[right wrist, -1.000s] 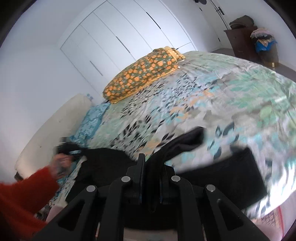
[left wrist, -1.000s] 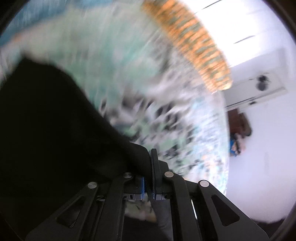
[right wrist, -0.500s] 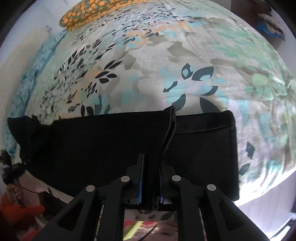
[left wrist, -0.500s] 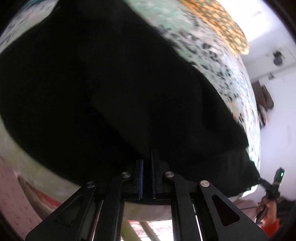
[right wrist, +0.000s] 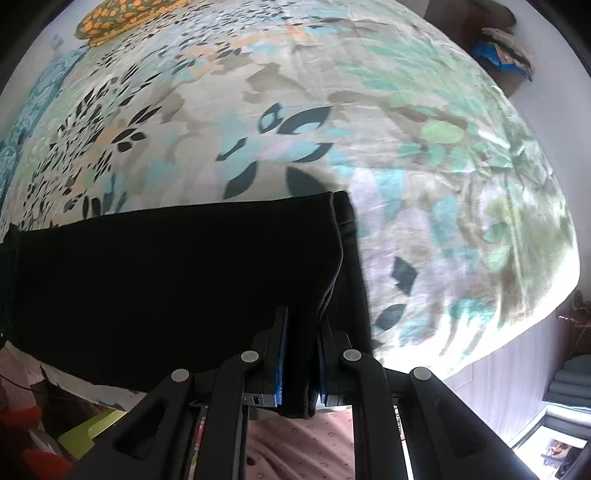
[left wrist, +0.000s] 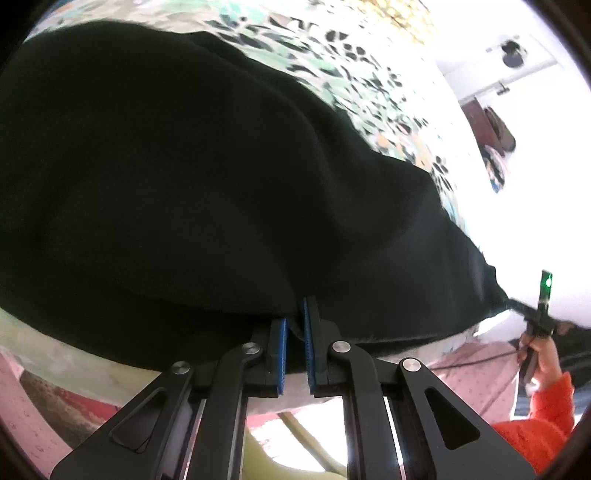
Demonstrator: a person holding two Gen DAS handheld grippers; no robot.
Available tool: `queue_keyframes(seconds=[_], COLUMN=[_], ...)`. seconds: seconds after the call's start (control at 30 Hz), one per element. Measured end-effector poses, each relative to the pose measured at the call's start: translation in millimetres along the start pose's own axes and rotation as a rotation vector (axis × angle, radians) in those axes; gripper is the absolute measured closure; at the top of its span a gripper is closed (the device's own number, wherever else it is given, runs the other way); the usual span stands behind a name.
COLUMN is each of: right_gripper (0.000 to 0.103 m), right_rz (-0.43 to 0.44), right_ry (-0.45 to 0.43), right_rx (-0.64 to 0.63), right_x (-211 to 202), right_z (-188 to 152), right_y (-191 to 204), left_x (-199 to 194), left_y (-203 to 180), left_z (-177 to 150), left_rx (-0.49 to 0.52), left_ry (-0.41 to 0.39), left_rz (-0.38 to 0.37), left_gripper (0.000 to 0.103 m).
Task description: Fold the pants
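Black pants point(right wrist: 177, 280) lie folded in a long band across the near edge of the floral bedspread point(right wrist: 424, 155). Their top layer ends just short of the lower layer's right end point(right wrist: 351, 236). My right gripper point(right wrist: 301, 347) points steeply down and is shut on a thick fold of the cloth at the near edge. In the left wrist view the pants point(left wrist: 184, 184) fill most of the picture. My left gripper point(left wrist: 295, 325) pinches their near hem between the blue pads, which stand almost together. A hand point(left wrist: 539, 350) in an orange sleeve holds the other gripper's body at the far right.
An orange patterned pillow point(right wrist: 125, 18) lies at the bed's far end, with teal cloth point(right wrist: 22, 122) along the left side. A dresser piled with clothes point(right wrist: 502, 48) stands beyond the bed. Below the bed edge are pink patterned fabric point(right wrist: 314, 443) and a yellow-green object point(right wrist: 92, 428).
Both grippers came down toward the bed's near edge and tipped downward. The raised black cloth now lies flat over the lower layer. Both grips stay closed.
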State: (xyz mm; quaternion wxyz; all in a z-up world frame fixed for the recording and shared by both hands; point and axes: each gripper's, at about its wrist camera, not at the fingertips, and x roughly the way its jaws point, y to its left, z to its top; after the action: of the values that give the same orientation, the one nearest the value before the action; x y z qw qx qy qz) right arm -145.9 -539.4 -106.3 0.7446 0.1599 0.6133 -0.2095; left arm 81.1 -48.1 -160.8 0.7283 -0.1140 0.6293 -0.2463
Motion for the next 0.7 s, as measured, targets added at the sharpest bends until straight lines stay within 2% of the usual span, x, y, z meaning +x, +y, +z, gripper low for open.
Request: queue_keyframes(seconds=[0.1,0.27,0.47,0.57,0.7], right_gripper=[0.09,0.09,0.089,0.084,0.071], right_rz=[0.003,-0.034,-0.034,-0.04,-0.018], right_ry=[0.003,0.035,0.06,0.063,0.038], right_rx=[0.025,0.009,0.05,0.063,0.112], right_x=[1.5,9.6,14.4,13.9,10.7], right_z=[-0.3,3.9,5.6,5.2,6.2], right_y=[-5.8,2.2,-4.1,-7.5,-14.2], left_x=[-0.1,5.1,12.0,12.1,16.6], left_y=[-7.0,5.2,-1.8,-1.0,-2.9], left_z=[-2.2,-5.2,-1.3,-1.1,1.4], left_rx=[0.058,0.024,0.044,0.04,0.039], left_ry=[0.002,0.037,0.038,0.041,0.044], left_rz=[0.034,0.026,0.037,0.033,0.038], left_gripper=[0.095,0.095,0.095,0.095,0.095])
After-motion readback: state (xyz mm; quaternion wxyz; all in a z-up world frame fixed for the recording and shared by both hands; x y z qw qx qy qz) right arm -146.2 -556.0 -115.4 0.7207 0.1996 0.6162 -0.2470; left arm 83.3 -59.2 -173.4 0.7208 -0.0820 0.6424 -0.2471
